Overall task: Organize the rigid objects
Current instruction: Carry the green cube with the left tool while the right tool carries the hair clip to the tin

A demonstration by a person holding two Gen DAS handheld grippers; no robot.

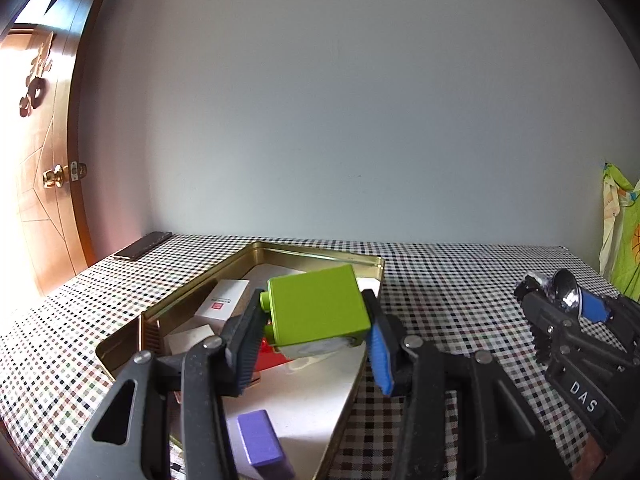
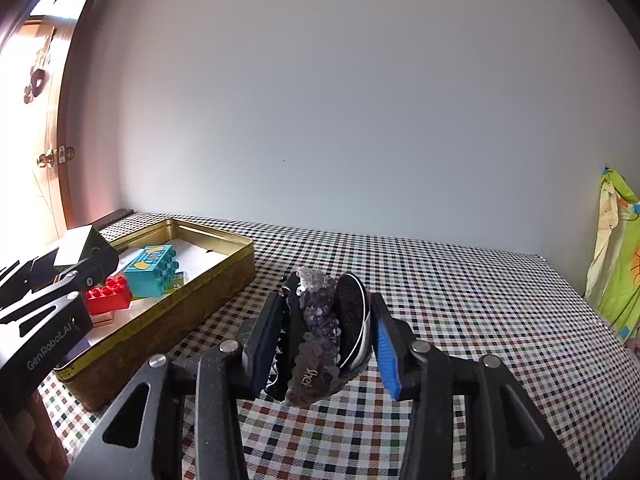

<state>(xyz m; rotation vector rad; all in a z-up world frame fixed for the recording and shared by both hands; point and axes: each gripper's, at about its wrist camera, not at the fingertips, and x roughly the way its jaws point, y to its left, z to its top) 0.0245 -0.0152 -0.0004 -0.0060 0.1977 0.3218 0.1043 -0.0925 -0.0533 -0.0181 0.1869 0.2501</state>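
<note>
checkered tabletop [image 1: 440, 280] held a gold tin [image 1: 320, 254] by the wall. left gripper [image 1: 316, 332] clamped a green block [image 1: 318, 312] over it; next it likely needed lowering and release. right gripper [image 2: 324, 332] gripped a sequined clip [image 2: 320, 320] beside the tin.

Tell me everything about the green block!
The green block is a bright lime toy brick, smooth like plastic, boxy with round studs poking out on its left side. Its pale underside faces the camera. It is tilted and lifted above the gold tin, not resting on anything. The left claw squeezes it from both sides, a black pad on the left and a blue pad on the right. Below it in the tin lie white boxes, a red piece and a purple block.
</note>
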